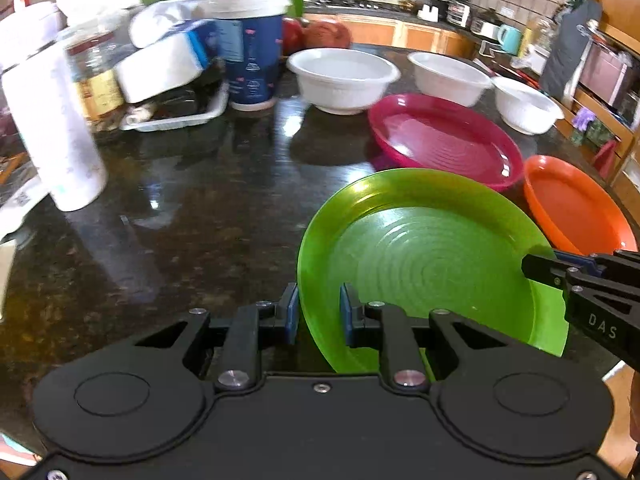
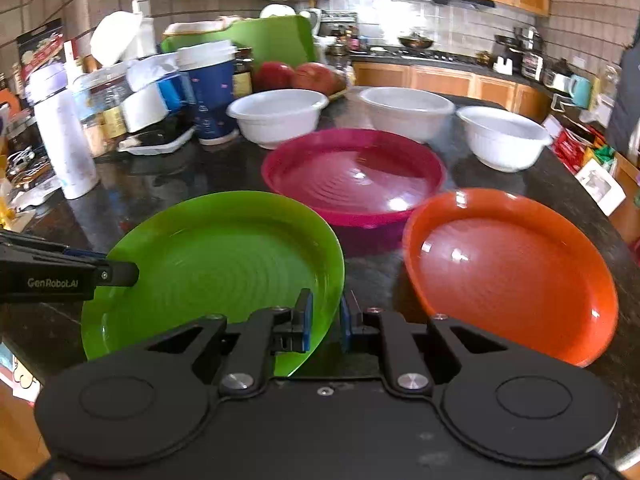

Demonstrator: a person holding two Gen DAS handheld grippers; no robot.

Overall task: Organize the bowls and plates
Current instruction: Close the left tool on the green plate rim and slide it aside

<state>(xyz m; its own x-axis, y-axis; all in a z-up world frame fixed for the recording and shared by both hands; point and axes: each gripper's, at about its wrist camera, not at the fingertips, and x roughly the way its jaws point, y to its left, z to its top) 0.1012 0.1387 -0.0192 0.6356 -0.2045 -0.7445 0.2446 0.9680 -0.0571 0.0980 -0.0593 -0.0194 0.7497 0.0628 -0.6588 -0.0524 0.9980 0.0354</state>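
A green plate (image 1: pixel 432 256) (image 2: pixel 224 264) is at the counter's near edge, tilted. My left gripper (image 1: pixel 319 312) has its pads on either side of the plate's left rim, with a small gap still showing. My right gripper (image 2: pixel 326 320) straddles the plate's right rim the same way. Each gripper shows in the other's view: the right gripper (image 1: pixel 536 268) at the plate's right, the left gripper (image 2: pixel 124 272) at its left. A magenta plate (image 2: pixel 352 176) (image 1: pixel 444 140) and an orange plate (image 2: pixel 512 272) (image 1: pixel 576 208) lie beyond. Three white bowls (image 2: pixel 276 116) (image 2: pixel 408 110) (image 2: pixel 504 136) stand behind them.
The dark granite counter (image 1: pixel 192 208) holds clutter at the back left: a white bottle (image 1: pixel 56 128), a blue cup (image 1: pixel 252 52), jars, a tray and apples (image 2: pixel 296 74). A green cutting board (image 2: pixel 272 38) stands behind. The counter's right edge is near the orange plate.
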